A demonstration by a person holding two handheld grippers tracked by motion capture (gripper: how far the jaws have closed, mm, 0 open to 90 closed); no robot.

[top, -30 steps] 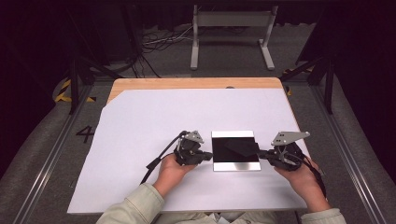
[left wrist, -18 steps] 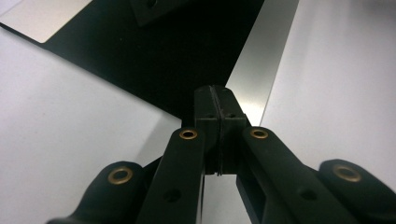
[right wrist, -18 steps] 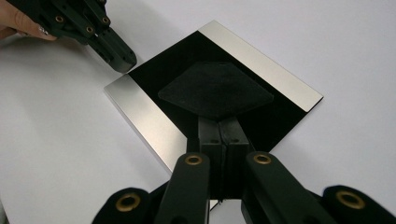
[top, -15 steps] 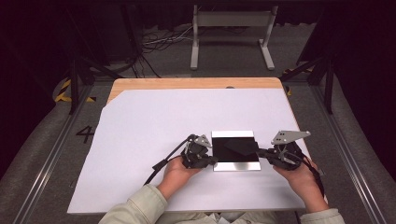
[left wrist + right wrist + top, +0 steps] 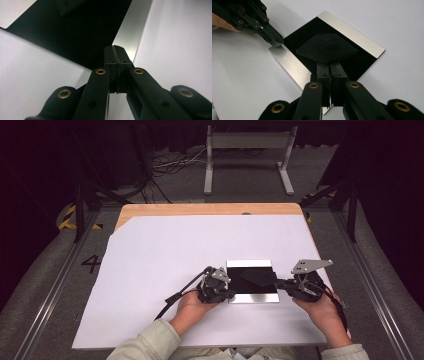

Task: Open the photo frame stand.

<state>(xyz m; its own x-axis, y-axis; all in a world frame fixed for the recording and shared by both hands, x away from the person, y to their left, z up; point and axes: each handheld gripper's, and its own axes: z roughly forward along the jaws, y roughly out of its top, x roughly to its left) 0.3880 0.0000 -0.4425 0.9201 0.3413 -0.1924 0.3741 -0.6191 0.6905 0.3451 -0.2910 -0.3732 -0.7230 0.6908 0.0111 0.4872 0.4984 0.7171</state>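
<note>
A square black glossy plate (image 5: 252, 297) with silver strips along two edges lies on the white sheet. On it rests a dark diamond-shaped cloth (image 5: 256, 279), also seen from the right gripper (image 5: 327, 47). My right gripper (image 5: 329, 65) lies at the plate's right edge (image 5: 279, 282). Its jaws have just been opening and stand a narrow slit apart, with the cloth's near corner at their tips. My left gripper (image 5: 113, 48) is shut on nothing. Its tips rest on the silver strip at the plate's near left corner (image 5: 230, 294), seen also from the right gripper (image 5: 275, 43).
The white sheet (image 5: 165, 255) covers most of a wooden table, whose bare strip shows at the far edge (image 5: 210, 209). A metal stand (image 5: 247, 150) and cables sit on the floor beyond. Rails run along both sides of the table.
My left hand has edged to the right, bringing its gripper's tips onto the plate's left corner. The right hand has stayed where it was.
</note>
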